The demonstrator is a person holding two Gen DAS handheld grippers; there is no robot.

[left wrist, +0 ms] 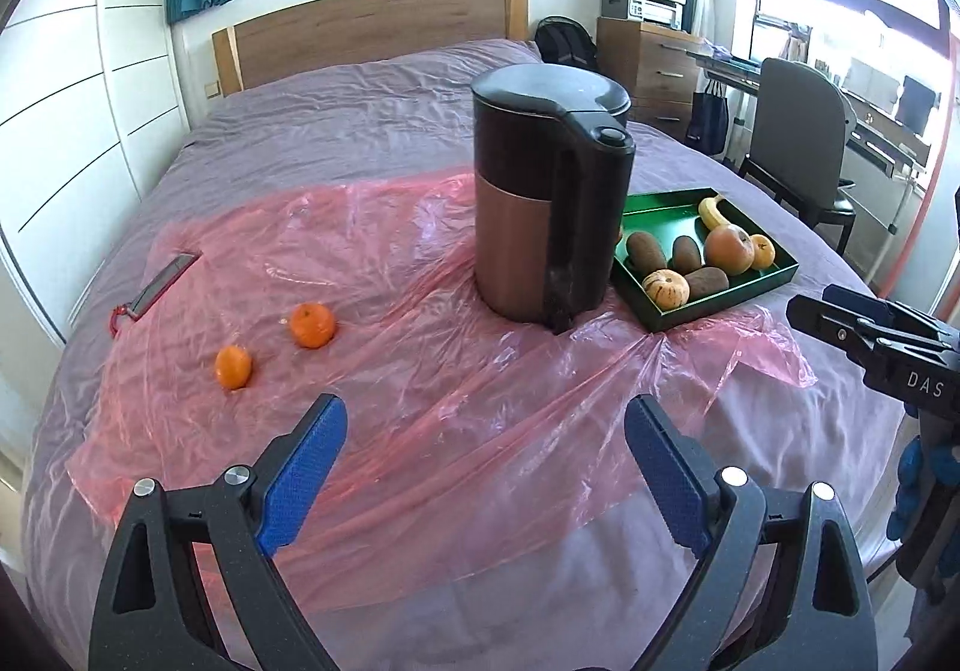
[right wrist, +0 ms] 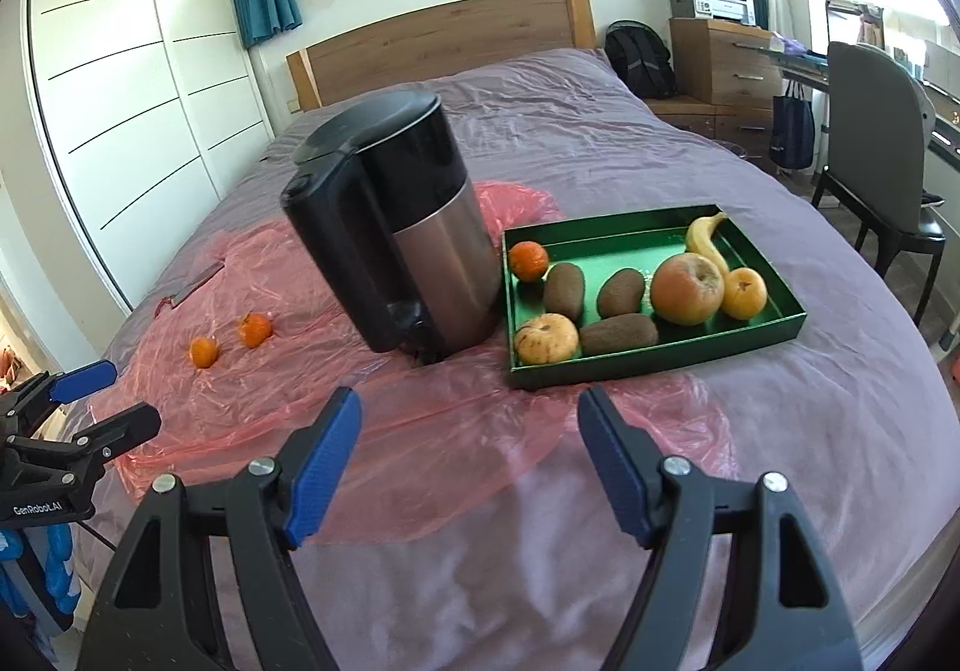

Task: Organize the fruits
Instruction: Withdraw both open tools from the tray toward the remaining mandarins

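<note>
Both my grippers hang over the near edge of the bed (right wrist: 780, 179), jaws spread wide, nothing between them: left gripper (left wrist: 485, 467), right gripper (right wrist: 469, 446). Two mandarins (left wrist: 312, 324) lie loose on the pink plastic sheet (left wrist: 420, 263), well apart from the green tray (right wrist: 660, 356), which already holds a third mandarin, a banana, an apple and brown fruits. The kettle (left wrist: 540, 203) stands between them, just beside the tray. My worry: carrying a mandarin across, I could clip the kettle and tip it on the soft mattress. The sheet is slick and crumpled, so a nudged mandarin may roll off. Around me, a bedroom: wardrobe, bookshelf, desk, chair.
</note>
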